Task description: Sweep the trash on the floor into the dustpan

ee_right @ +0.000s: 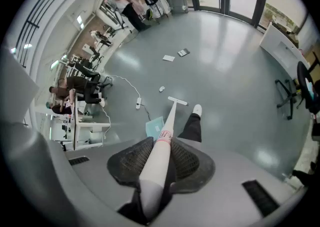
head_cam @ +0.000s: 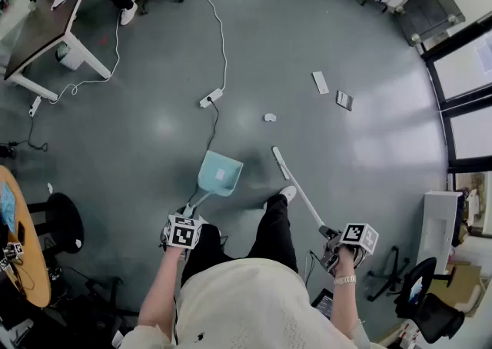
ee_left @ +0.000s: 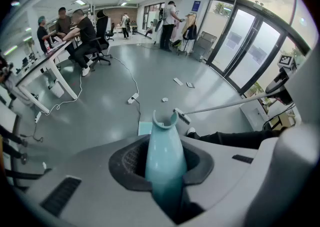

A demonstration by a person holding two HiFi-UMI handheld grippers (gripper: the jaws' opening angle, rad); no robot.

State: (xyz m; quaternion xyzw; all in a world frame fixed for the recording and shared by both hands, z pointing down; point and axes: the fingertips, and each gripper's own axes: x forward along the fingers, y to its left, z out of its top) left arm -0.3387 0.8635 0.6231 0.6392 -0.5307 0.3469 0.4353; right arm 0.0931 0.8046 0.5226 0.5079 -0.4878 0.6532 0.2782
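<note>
A light blue dustpan rests on the grey floor ahead of my feet. Its long handle is clamped in my left gripper, which is shut on it. My right gripper is shut on the white broom handle. The broom head sits on the floor just right of the pan. A small white crumpled scrap lies beyond the broom. Farther off lie a white card and a dark card. The scrap and the pan also show in the right gripper view.
A power strip with a white cable lies left of the scrap, its dark lead running toward the dustpan. A desk with seated people stands far left. A round wooden table is near left. A white cabinet and an office chair stand at the right.
</note>
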